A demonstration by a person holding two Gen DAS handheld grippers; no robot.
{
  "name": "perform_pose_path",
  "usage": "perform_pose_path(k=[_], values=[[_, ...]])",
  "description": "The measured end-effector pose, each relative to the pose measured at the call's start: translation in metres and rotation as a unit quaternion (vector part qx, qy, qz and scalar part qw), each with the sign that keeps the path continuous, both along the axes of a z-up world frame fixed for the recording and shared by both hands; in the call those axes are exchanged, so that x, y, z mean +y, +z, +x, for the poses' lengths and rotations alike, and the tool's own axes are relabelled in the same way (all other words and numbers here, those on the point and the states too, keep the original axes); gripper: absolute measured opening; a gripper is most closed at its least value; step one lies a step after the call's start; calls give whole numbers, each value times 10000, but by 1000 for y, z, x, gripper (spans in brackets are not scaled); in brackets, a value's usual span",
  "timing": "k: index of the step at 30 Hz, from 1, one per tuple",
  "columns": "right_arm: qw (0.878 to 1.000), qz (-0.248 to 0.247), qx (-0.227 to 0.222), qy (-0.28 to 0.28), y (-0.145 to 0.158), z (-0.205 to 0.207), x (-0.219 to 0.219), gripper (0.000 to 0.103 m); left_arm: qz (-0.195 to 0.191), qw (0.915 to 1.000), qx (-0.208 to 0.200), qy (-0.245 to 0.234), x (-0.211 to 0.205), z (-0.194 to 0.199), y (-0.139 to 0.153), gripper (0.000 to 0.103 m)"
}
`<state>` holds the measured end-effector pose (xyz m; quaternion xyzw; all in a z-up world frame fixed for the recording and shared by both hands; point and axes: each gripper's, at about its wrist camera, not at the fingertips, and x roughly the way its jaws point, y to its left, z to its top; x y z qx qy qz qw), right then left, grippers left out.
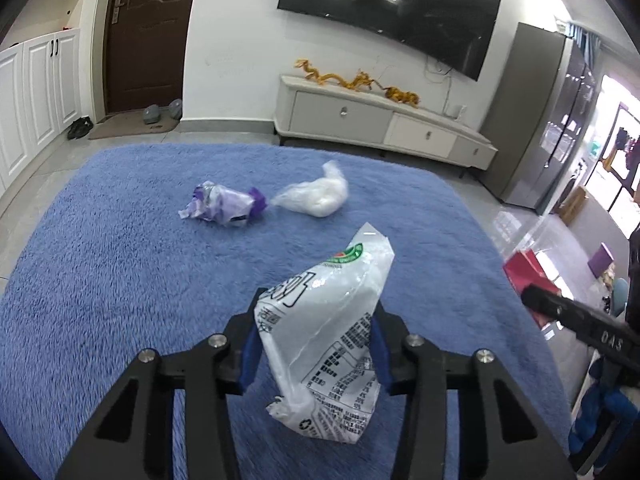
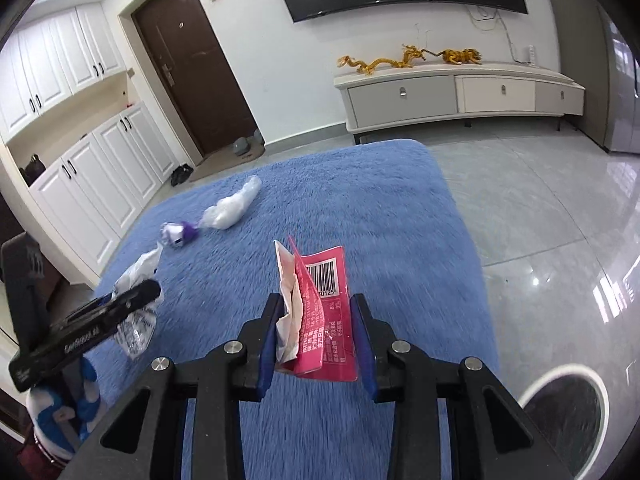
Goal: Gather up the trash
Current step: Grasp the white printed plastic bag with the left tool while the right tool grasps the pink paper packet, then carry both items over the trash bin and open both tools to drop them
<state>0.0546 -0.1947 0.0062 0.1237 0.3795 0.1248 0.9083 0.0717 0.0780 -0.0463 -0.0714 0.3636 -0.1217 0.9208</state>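
My left gripper (image 1: 316,316) is shut on a white printed plastic bag (image 1: 328,332) and holds it above the blue rug (image 1: 120,280). My right gripper (image 2: 316,312) is shut on a red snack wrapper (image 2: 326,312) with a barcode, also above the rug (image 2: 360,208). A purple-and-white crumpled wrapper (image 1: 224,204) and a clear white plastic bag (image 1: 316,196) lie on the rug further ahead. Both show in the right wrist view, the purple wrapper (image 2: 179,233) and the clear bag (image 2: 232,208). The left gripper with its white bag (image 2: 136,308) shows at the left of the right wrist view.
A round white-rimmed bin (image 2: 568,408) with a dark inside stands on the grey tile floor at lower right. A white TV cabinet (image 1: 380,120) with a TV above it lines the far wall. A brown door (image 1: 148,36) and white cupboards (image 2: 80,184) are at the left.
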Motion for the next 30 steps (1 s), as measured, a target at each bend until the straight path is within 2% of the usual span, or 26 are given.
perform_pose_path(k=[11,18,25,30], values=[[9958,130,-236,-877,26,-81,-57,32,-208,9980,-428,-416,-28,-44,46,43],[9884,265,-416,-1436,32,-121,-95,32,-450,9946,-387,-856,-63,-55,59,42],[9790,484,-448,-1930,21,-151,-140,32,-404,9889,-291,-1398,-116,-60,66,42],[9706,770,-389,-2246,5,-162,-171,32,-165,9842,-216,-1751,-162,-63,66,42]])
